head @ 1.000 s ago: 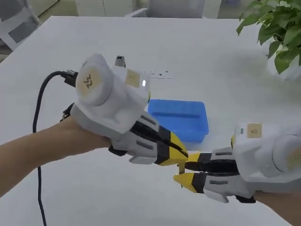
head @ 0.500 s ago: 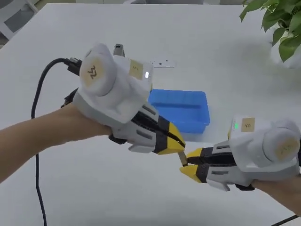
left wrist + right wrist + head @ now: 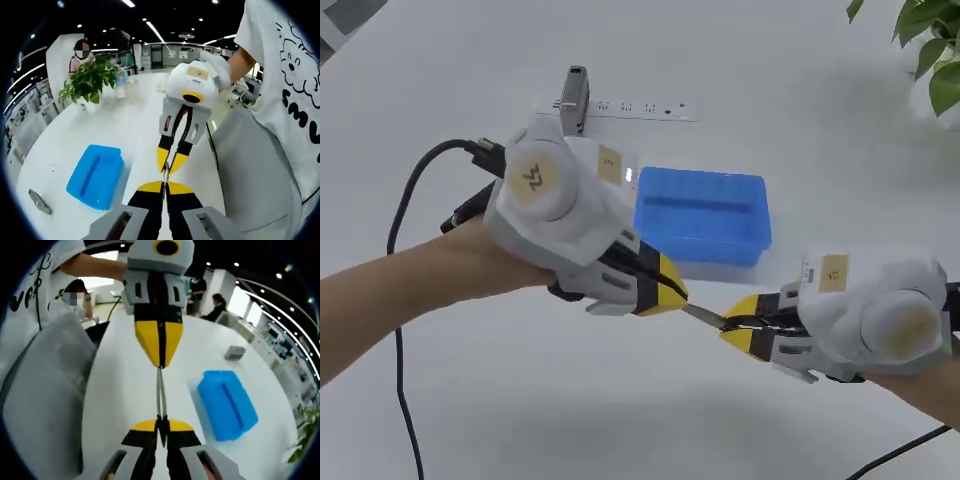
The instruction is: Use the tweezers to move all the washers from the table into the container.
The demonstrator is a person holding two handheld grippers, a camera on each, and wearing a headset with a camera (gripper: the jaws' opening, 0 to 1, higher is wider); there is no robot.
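Note:
Thin metal tweezers bridge the two grippers above the white table. My left gripper points right and is shut on one end. Facing it, my right gripper is shut on the other end. In the right gripper view the tweezers run from my own shut jaws up to the left gripper. The left gripper view has its own jaws closed, with the right gripper tip to tip against them. The blue container lies just behind both.
A white power strip with a grey plug lies behind the container. A leafy plant stands at the far right. A black cable trails off the left gripper. A grey chair back stands beside the table.
The grippers have drawn apart a little, so a stretch of the tweezers now shows between their tips. The head camera has tilted, shifting the whole scene down.

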